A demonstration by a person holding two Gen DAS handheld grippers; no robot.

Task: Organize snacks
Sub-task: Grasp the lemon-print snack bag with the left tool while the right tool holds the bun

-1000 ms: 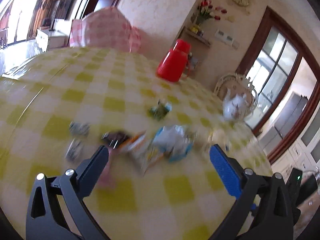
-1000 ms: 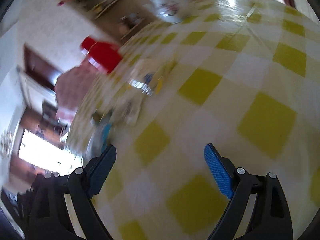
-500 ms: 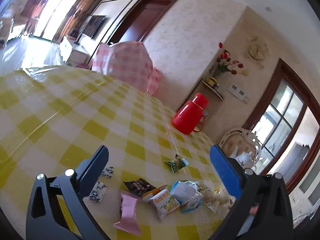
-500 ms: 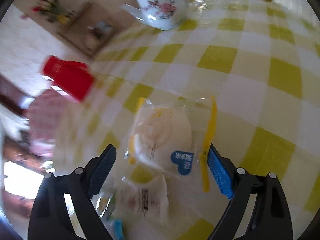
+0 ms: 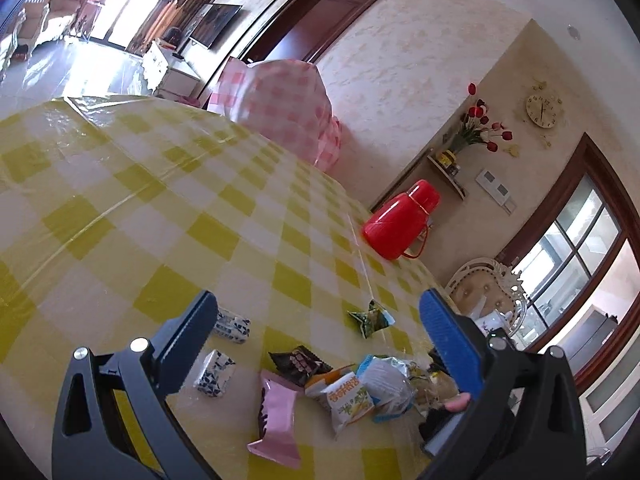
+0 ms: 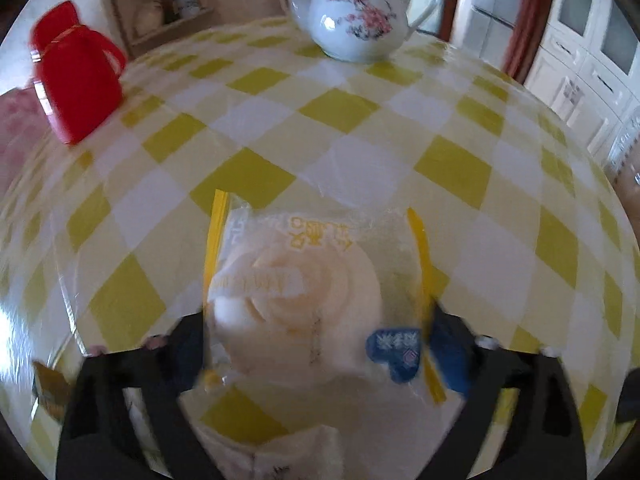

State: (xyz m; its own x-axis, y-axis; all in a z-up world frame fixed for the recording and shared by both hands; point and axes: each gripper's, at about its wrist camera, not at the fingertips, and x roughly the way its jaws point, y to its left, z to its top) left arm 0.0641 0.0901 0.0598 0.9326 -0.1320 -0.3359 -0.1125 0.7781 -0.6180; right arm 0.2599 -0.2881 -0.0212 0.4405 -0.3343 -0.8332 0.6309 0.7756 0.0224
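While the right gripper [image 6: 316, 336] stands with its jaws spread wide, one clear packet with yellow side seams, holding a pale swirled bun [image 6: 304, 292], lies between them on the yellow-and-white checked tablecloth [image 6: 340, 108]; motion blur hides whether the blue pads [image 6: 444, 344] actually touch the packet's edges. A second pale wrapper [image 6: 280, 452] lies nearer the camera, partly cut off by the frame. Beyond the bun stand one white teapot with pink blossoms [image 6: 356, 16] and one red thermos jug [image 6: 76, 72].

The left gripper [image 5: 316, 320] is likewise wide open and holds nothing, hovering above the table. Between and just beyond its fingers lie the loose snacks: two small blue-and-white patterned sweets [image 5: 233, 324], one behind the other; one pink packet [image 5: 276, 420] nearest the camera; one dark packet [image 5: 300, 364]; one green packet [image 5: 370, 318] set apart farther back; and a touching heap at the right made of an orange-and-white corn snack bag [image 5: 348, 398] and a silvery bag [image 5: 386, 376], with further wrappers behind that cannot be counted. The same red thermos jug [image 5: 400, 220] stands farther along the table, and a pink checked cover [image 5: 280, 108] rises past the far edge. On the wall hang one clock [image 5: 542, 110] and a shelf with red flowers [image 5: 482, 128].
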